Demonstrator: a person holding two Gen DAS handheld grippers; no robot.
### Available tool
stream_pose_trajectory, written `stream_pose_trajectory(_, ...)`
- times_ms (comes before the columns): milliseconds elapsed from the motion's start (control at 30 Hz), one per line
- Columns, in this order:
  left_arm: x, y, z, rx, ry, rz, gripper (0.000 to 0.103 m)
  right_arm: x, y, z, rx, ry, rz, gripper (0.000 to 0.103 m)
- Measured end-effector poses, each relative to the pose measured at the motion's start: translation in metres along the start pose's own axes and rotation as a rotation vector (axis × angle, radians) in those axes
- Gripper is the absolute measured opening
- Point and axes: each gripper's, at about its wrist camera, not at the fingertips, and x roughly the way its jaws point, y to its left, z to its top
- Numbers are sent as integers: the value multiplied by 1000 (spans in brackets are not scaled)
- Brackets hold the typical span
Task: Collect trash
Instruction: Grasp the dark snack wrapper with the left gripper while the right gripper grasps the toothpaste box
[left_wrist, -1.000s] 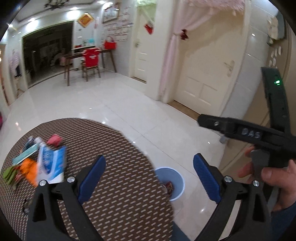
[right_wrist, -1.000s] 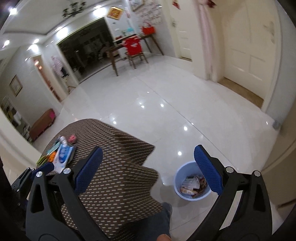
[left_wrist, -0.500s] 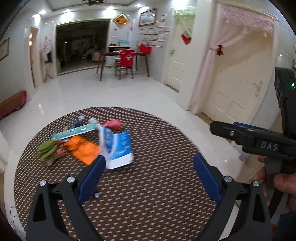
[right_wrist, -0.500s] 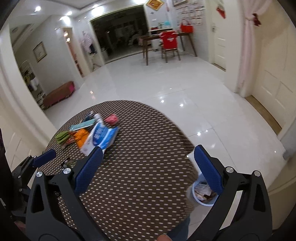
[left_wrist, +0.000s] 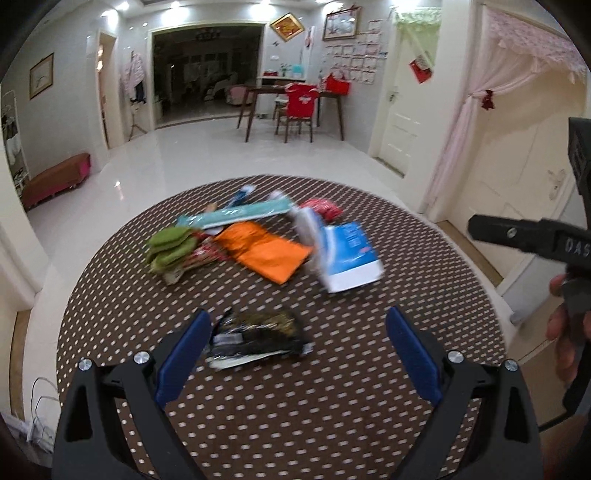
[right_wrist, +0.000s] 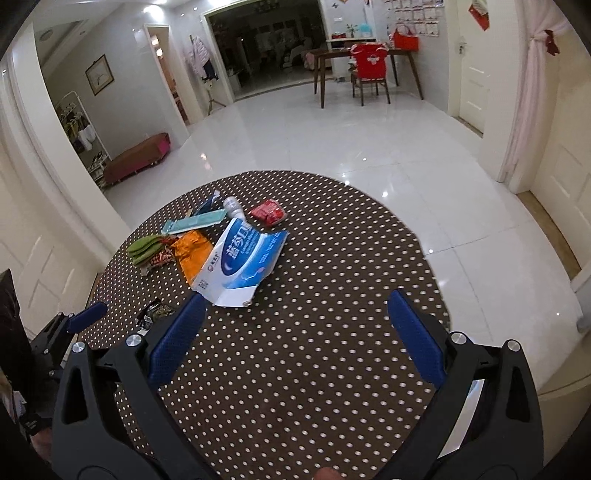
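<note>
Seen from the left wrist, the left gripper (left_wrist: 297, 349) hung with its blue fingers (left_wrist: 183, 356) spread wide above a round, dotted brown table (left_wrist: 369, 406). A dark crumpled wrapper (left_wrist: 256, 338) lay just beside the left finger; farther off sat an orange packet (left_wrist: 267, 251), green wrappers (left_wrist: 170, 247) and a blue-and-white pouch (left_wrist: 341, 251) (all somewhat blurred).

From the right wrist, the right gripper (right_wrist: 295, 334) was likewise open and empty, the pouch (right_wrist: 242, 264) lying just beyond its left finger, a red wrapper (right_wrist: 269, 213) farther back.
</note>
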Motion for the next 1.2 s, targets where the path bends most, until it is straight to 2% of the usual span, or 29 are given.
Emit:
stream_pose_trajectory(167,26,24,-13,-28,61,44,94,16,9,-5,-11,35,14,97)
stream_pose_trajectory(333,55,32,-15,-9,110,85,94,33,13,-9,-15,66,23,97)
stream_pose_trajectory(500,74,29,-12,24,132,46,93,53,18,-4,-14,96,37,97)
stream_pose_trajectory(533,76,28,-12,28,135,39,80,56,19,-3,-14,101,41,97)
stream_pose_trajectory(567,78,27,-12,34,144,27,76,62,23,-1,-16,110,51,97)
stream_pose_trajectory(833,69,25,-20,44,136,18,72,106,56,10,-2,172,122,97)
stream_pose_trajectory(933,64,27,-24,30,133,22,72,130,65,11,8,209,97,97)
stream_pose_trajectory(1033,59,29,-27,13,129,22,72,153,64,7,28,254,33,97)
stream_pose_trajectory(1100,56,29,-28,4,127,19,72,151,65,5,10,233,23,92)
stream_pose_trajectory(1133,54,31,-29,0,125,19,71,148,66,4,1,223,21,75)
stream_pose_trajectory(1167,52,31,-29,-5,124,17,71,142,64,4,6,216,33,66)
stream_pose_trajectory(1200,51,31,-30,-8,122,16,71,138,60,3,23,220,54,62)
